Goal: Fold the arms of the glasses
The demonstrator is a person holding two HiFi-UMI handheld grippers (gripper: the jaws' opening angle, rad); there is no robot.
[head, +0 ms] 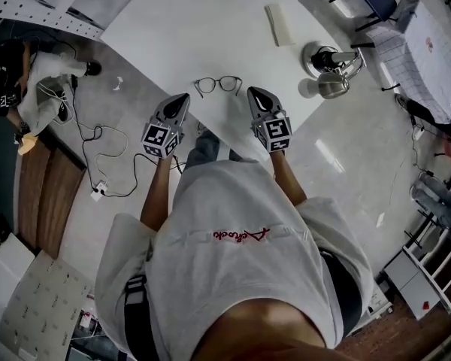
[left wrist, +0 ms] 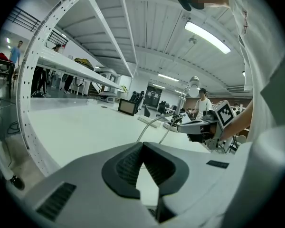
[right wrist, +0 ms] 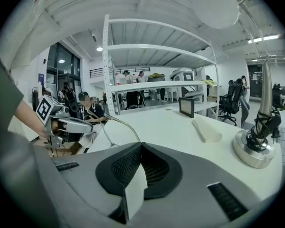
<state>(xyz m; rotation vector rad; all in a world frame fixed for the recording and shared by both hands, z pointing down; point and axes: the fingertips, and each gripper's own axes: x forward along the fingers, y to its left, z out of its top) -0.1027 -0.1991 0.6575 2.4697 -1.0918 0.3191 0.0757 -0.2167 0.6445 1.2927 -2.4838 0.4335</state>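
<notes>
Left gripper [head: 183, 98]: jaws together, tips meeting, nothing between them; sits at near table edge, just left of glasses. Right gripper [head: 252, 92]: likewise closed and empty, just right of glasses. Glasses [head: 218, 86] lie on white table [head: 210, 28] between both grippers, close to near edge; arms look unfolded, though thin and hard to read. Far right on table: round lamp base [head: 322, 57]; pale folded cloth [head: 279, 24] farther back.

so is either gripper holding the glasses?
No, the glasses lie on the table between the left gripper and right gripper, both shut on nothing.
</notes>
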